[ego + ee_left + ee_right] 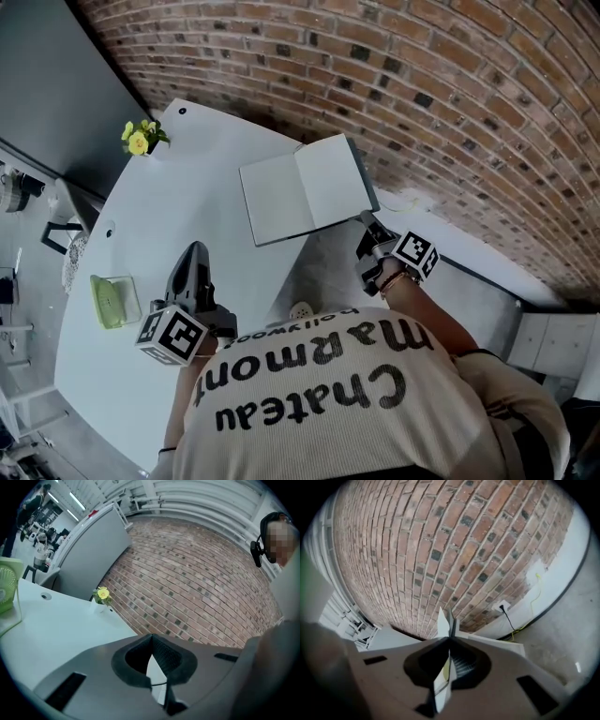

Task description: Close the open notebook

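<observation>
While left gripper (151,637) pads (165,654) meet, ribbed and empty, right gripper (449,641) tight on thin rectangular notebook (305,187).

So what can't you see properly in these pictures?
Head view: the person's shirt hides part of the table.
Left gripper view: the green fan is cut off by the picture's left edge.
Right gripper view: the notebook sits edge-on in the shut right tool, so cover or pages, I cannot tell.

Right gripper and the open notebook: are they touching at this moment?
Touching. The right gripper view shows the right gripper shut on the notebook, its white edge pinched between the jaws.
</observation>
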